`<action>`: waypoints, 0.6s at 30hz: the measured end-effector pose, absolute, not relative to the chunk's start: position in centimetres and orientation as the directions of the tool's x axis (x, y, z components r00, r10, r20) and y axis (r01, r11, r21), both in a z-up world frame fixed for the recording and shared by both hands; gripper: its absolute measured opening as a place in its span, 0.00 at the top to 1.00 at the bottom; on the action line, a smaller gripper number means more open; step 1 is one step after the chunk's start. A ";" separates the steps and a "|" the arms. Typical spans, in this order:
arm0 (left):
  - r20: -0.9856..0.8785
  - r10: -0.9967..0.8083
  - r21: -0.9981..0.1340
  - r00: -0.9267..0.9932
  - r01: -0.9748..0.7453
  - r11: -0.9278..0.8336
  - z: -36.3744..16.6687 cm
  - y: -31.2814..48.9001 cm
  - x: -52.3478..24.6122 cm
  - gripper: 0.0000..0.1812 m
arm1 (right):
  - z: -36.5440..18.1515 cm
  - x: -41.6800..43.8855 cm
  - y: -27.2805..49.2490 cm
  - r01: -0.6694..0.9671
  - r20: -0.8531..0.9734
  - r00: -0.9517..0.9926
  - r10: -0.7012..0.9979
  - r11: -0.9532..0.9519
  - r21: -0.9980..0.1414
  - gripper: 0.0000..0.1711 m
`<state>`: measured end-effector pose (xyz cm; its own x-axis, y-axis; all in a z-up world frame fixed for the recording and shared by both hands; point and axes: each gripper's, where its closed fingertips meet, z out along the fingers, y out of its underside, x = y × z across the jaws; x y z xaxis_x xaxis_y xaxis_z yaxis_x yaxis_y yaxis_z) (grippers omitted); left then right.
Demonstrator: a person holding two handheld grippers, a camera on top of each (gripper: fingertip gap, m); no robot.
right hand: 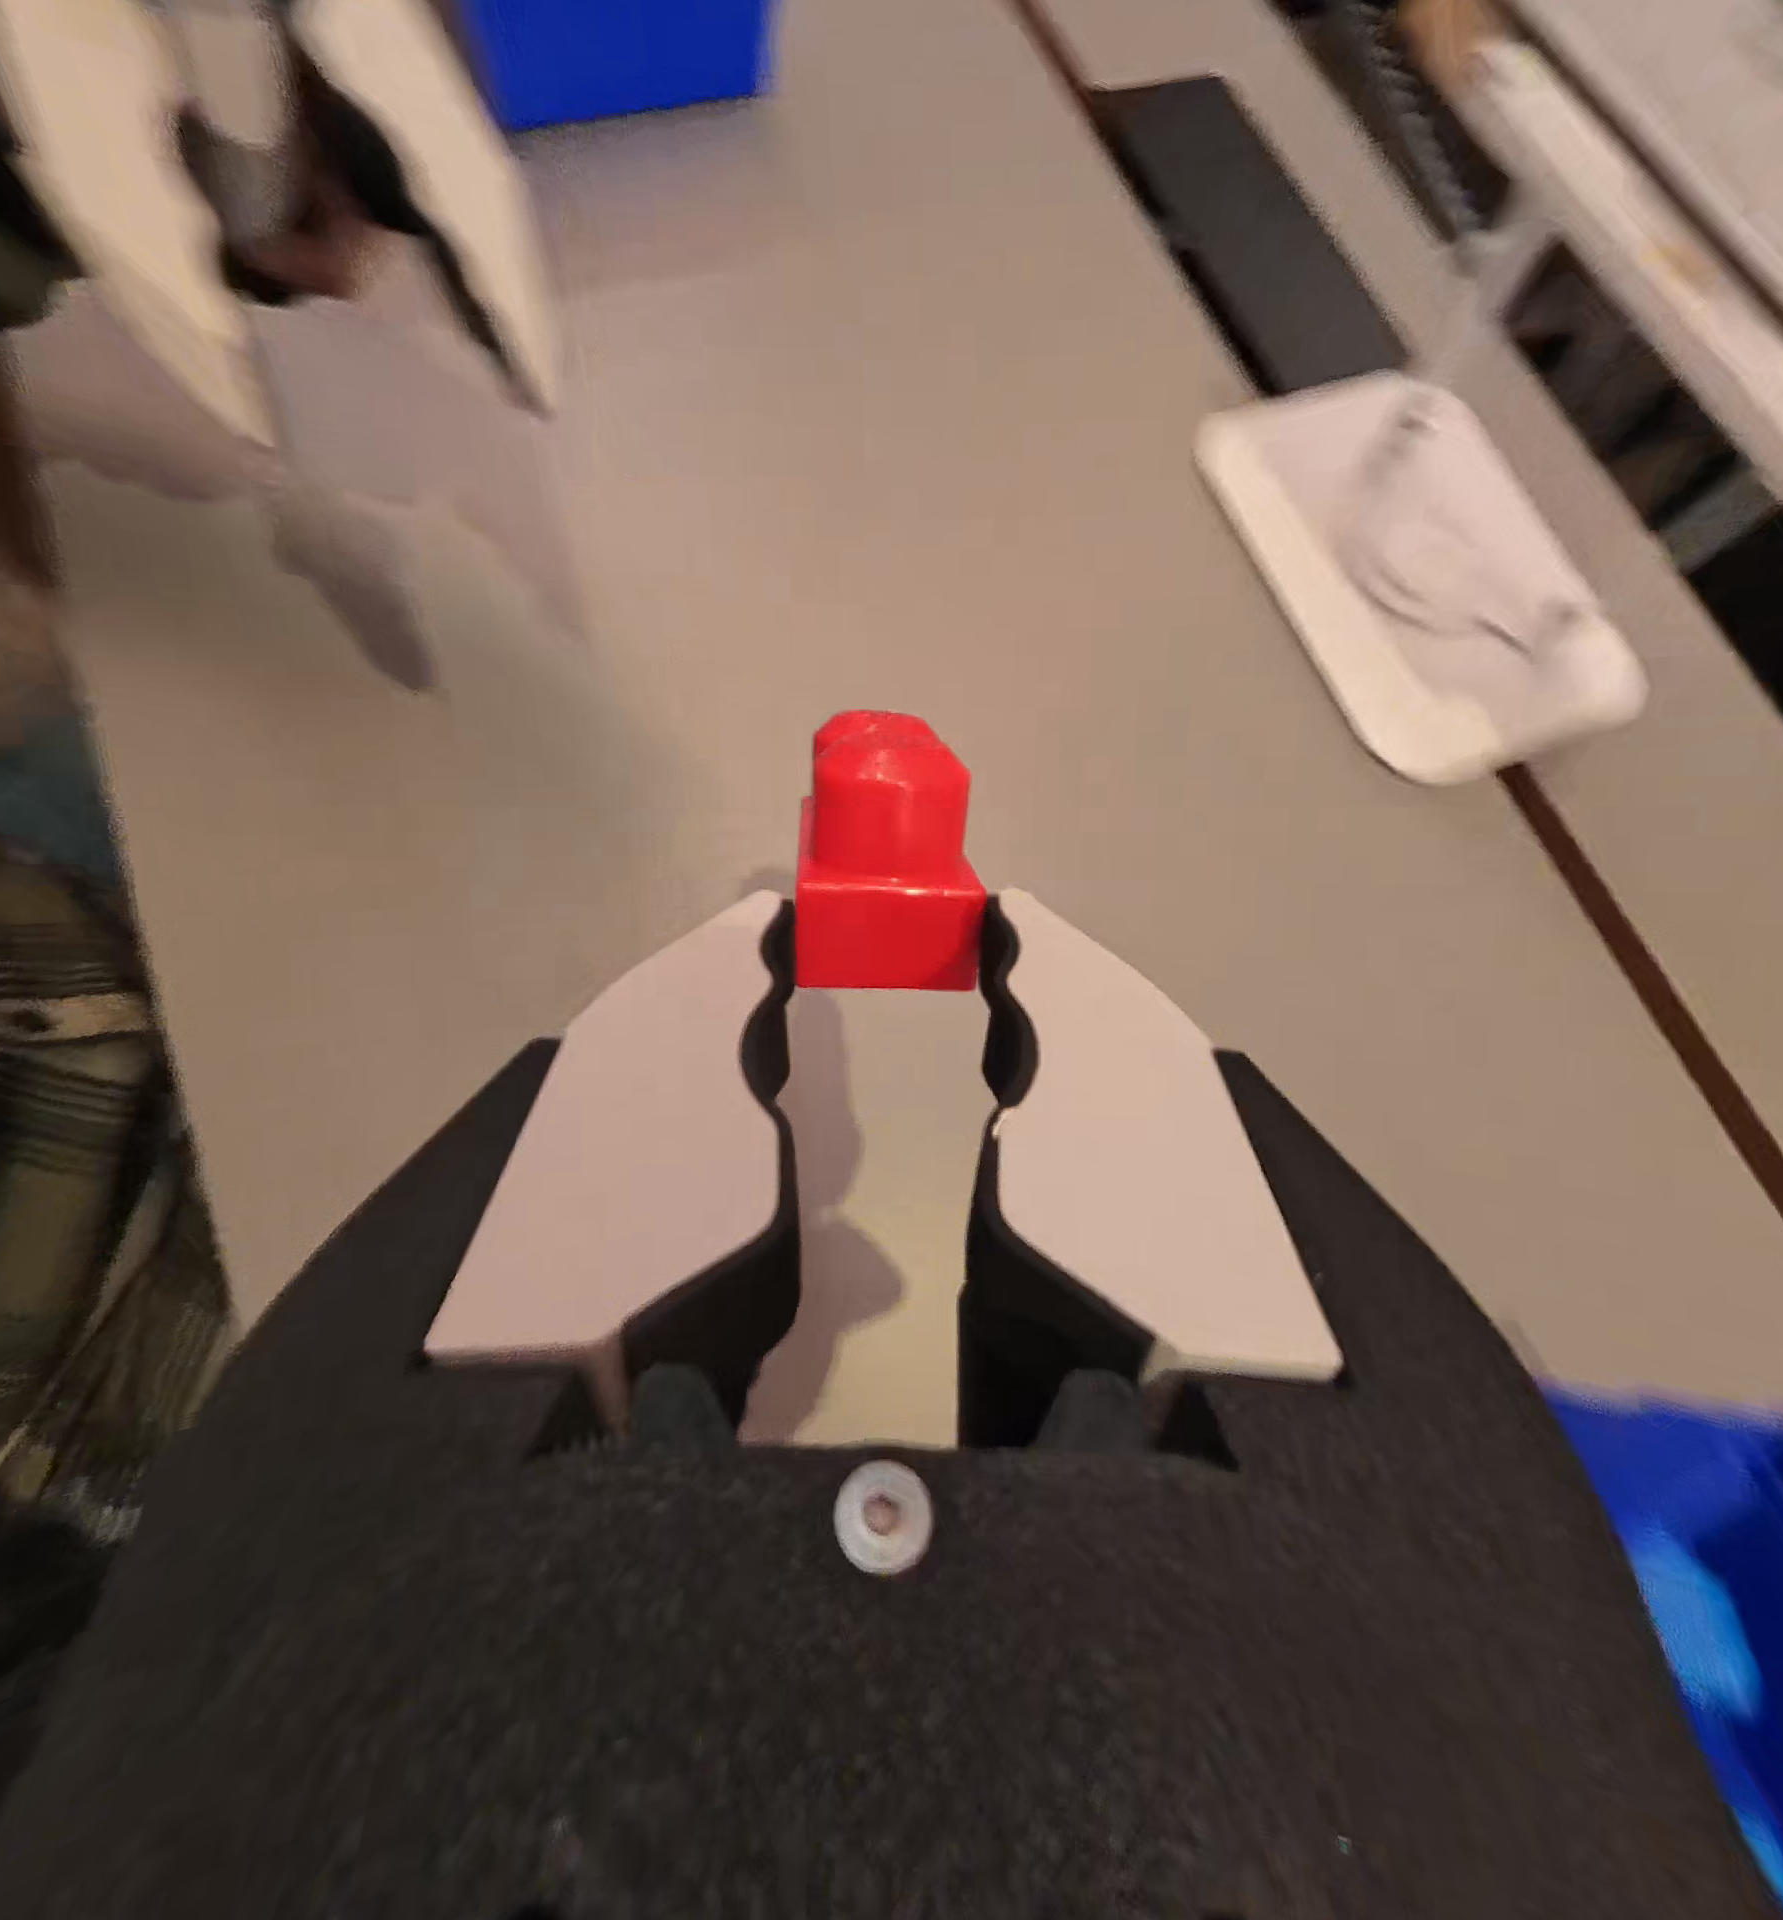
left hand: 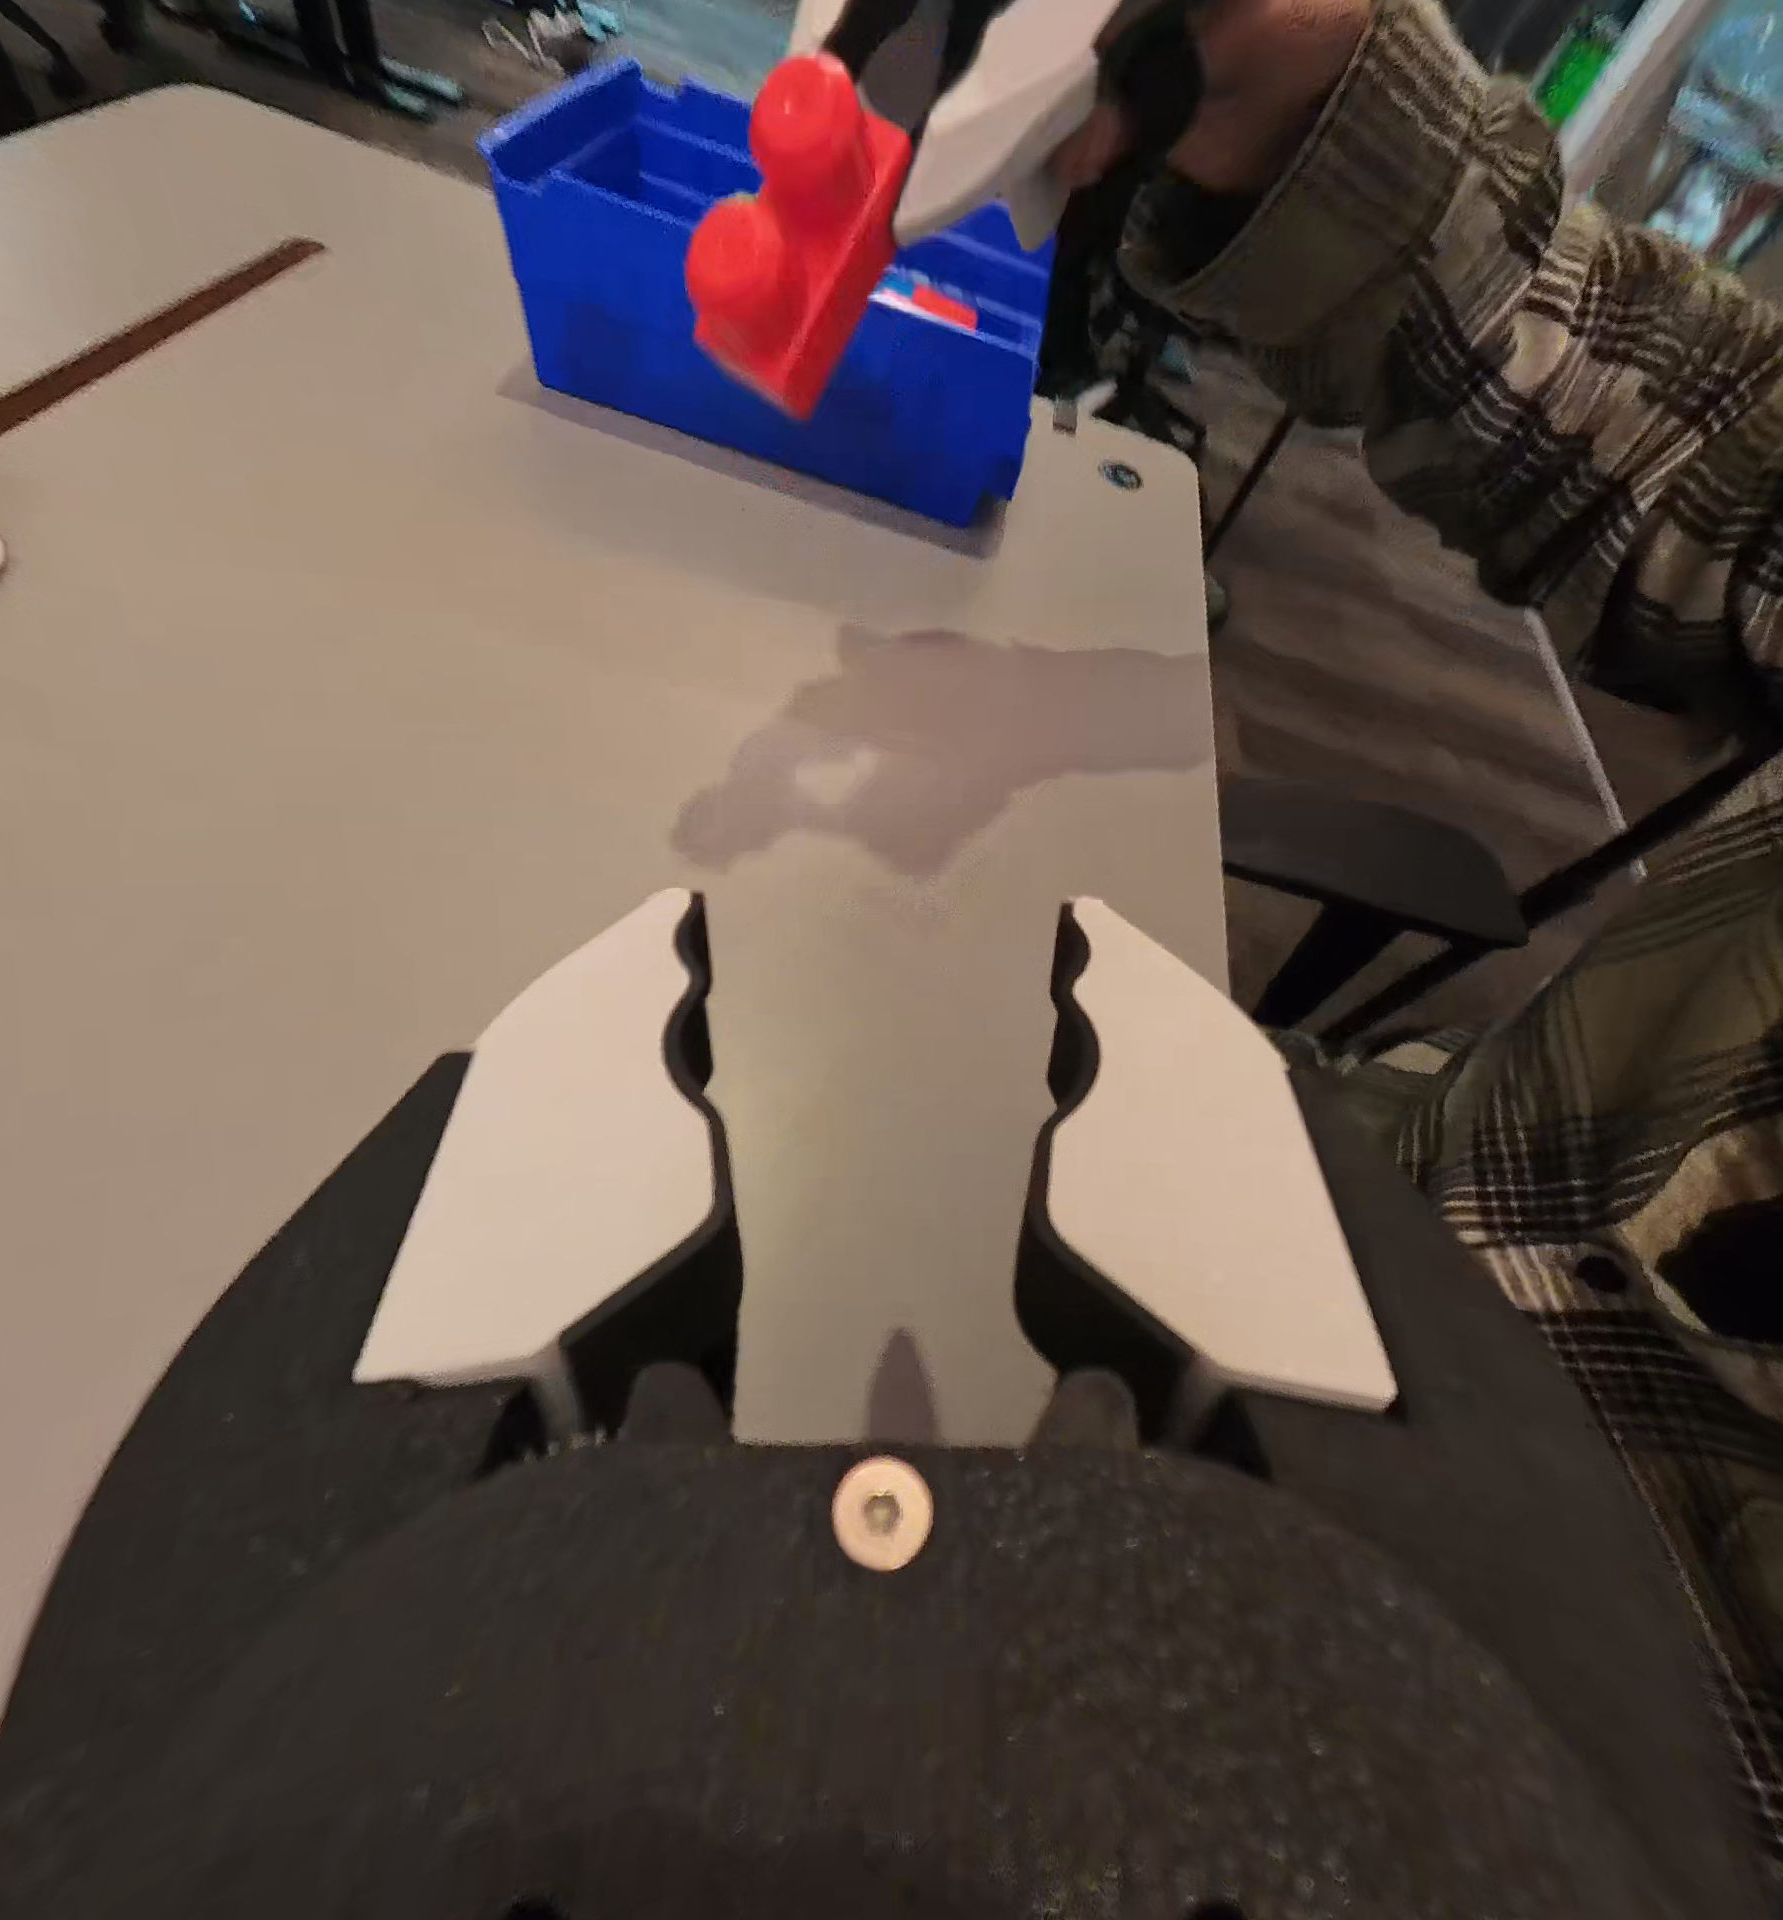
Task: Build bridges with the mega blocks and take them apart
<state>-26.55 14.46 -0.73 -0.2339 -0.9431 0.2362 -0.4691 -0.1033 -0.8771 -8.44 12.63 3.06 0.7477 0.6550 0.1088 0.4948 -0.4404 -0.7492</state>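
Observation:
My right gripper (right hand: 885,935) is shut on a red mega block (right hand: 885,883) with two studs, held at the fingertips above the grey table. In the left wrist view the same red block (left hand: 793,239) hangs in the air in front of the blue bin, held by the right gripper (left hand: 897,177) at the top of the frame. My left gripper (left hand: 882,914) is open and empty, low over the bare table. It also shows blurred at the upper left of the right wrist view (right hand: 388,343).
A blue bin (left hand: 658,353) with a few blocks inside stands near the table's far right corner. The table edge (left hand: 1209,727) runs along the right, with a chair beyond. A white tray (right hand: 1406,582) lies on the table. A person's plaid sleeve (left hand: 1593,364) is at right.

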 end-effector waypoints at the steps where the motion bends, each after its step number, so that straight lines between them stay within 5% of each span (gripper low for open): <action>1: 0.242 -0.946 -0.888 -0.218 -0.443 -0.125 -0.5 14.6 -27.2 0.63 | 3.4 -5.1 12.4 0.456 0.121 0.805 0.582 -0.476 -0.752 0.80; 9: 0.276 -0.954 -0.919 -0.121 -0.324 -0.225 0.1 15.2 -31.6 0.64 | 3.1 17.1 7.7 0.059 0.089 0.996 -0.021 -0.593 -0.803 0.80; 18: 0.287 -0.958 -0.926 -0.027 -0.263 -0.270 0.9 16.2 -34.0 0.63 | -1.9 22.7 7.6 -0.100 0.028 0.979 -0.200 -0.602 -0.792 0.80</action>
<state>-34.01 16.15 0.94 -0.0268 -0.9576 0.2870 -0.2628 -0.2702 -0.9262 22.65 7.62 -1.91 0.9793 -0.2003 0.0285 -0.1001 -0.6021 -0.7921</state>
